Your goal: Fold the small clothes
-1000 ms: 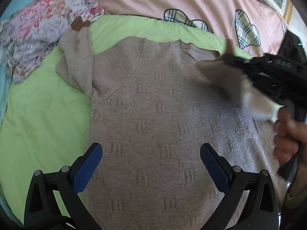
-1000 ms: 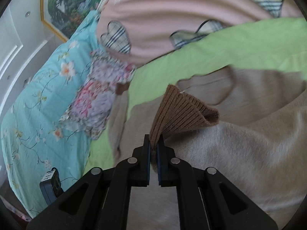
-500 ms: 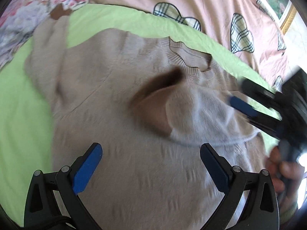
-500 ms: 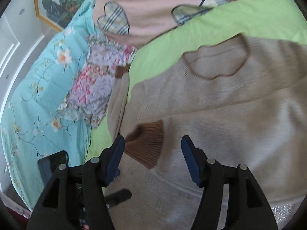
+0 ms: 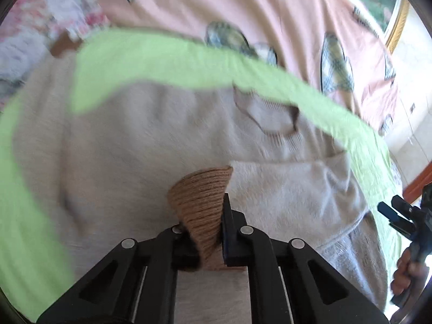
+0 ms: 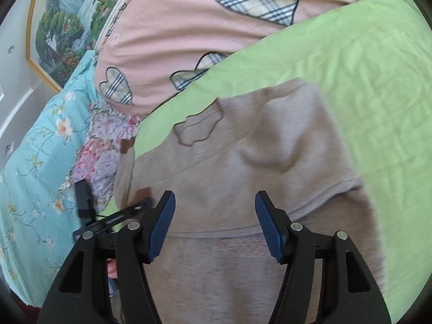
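A beige knitted sweater (image 5: 135, 148) lies spread on a green sheet (image 5: 162, 59), neckline (image 5: 272, 118) toward the far side. One sleeve is folded across its front. My left gripper (image 5: 205, 221) is shut on that sleeve's brown ribbed cuff (image 5: 201, 197), which stands up between the jaws. In the right wrist view the right gripper (image 6: 214, 208) hangs open over the sweater (image 6: 243, 162) with nothing between its blue pads. It also shows at the right edge of the left wrist view as the right gripper (image 5: 394, 217), held by a hand (image 5: 405, 270).
A pink quilt with plaid hearts (image 6: 175, 40) lies beyond the green sheet (image 6: 364, 81). A floral garment (image 6: 102, 148) sits at the sweater's left on turquoise flowered bedding (image 6: 35, 162). A framed landscape painting (image 6: 67, 27) hangs on the wall.
The right gripper let go of the brown cuff, opened and drew back to the right. The left gripper moved in over the sweater and shut on that cuff.
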The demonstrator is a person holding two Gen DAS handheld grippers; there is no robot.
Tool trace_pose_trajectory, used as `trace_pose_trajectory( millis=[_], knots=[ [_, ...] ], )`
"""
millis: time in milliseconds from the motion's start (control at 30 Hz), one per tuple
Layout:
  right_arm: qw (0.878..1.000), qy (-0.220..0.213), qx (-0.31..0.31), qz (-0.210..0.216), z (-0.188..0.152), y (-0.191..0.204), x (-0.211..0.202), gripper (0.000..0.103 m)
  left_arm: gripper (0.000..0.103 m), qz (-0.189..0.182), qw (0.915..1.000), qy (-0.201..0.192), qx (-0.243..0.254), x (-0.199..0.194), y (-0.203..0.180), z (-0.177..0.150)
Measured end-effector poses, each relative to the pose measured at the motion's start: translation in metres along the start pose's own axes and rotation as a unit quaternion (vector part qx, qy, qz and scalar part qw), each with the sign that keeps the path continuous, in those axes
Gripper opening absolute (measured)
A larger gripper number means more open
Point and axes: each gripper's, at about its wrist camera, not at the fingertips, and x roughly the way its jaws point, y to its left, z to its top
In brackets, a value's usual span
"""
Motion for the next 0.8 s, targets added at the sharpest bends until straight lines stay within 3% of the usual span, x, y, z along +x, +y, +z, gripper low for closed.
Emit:
trace_pose_trajectory(
  millis=[167,367,433,467,500,600,667,767,800],
  knots=[
    [0.997,-0.014,-0.022,-0.078,0.027,-0.021,0.003,0.063,0.011,-0.001,0.9992,0.039,0.003,0.012,0.014,-0.008],
    [0.983,0.043,-0.042,-0.174,0.057,-0.054,0.053,0.063,0.009,0.000,0.9996,0.028,0.001,0.008,0.018,-0.011],
    [0.982,0.068,-0.047,-0.168,0.057,-0.057,0.070,0.062,0.008,0.000,0.9996,0.029,0.006,0.005,0.018,-0.012],
    [0.982,0.077,-0.056,-0.162,0.057,-0.057,0.075,0.055,0.008,0.002,0.9995,0.028,0.010,0.004,0.016,-0.011],
    [0.981,0.081,-0.071,-0.161,0.056,-0.056,0.078,0.005,0.008,0.003,0.9995,0.026,0.016,0.002,0.014,-0.010],
    [0.979,0.049,-0.090,-0.178,0.059,-0.050,0.064,0.009,0.009,0.000,0.9995,0.010,0.031,-0.003,0.007,-0.007],
    [0.977,0.051,-0.091,-0.186,0.057,-0.052,0.064,0.009,0.011,0.016,0.9993,0.026,0.023,0.008,0.012,-0.009],
    [0.975,0.061,-0.085,-0.196,0.051,-0.055,0.070,0.010,0.024,0.013,0.9993,0.035,-0.002,0.007,0.025,-0.014],
    [0.975,0.060,-0.079,-0.198,0.050,-0.054,0.067,0.018,0.028,0.011,0.9994,0.031,-0.007,0.002,0.029,-0.015]
  ],
)
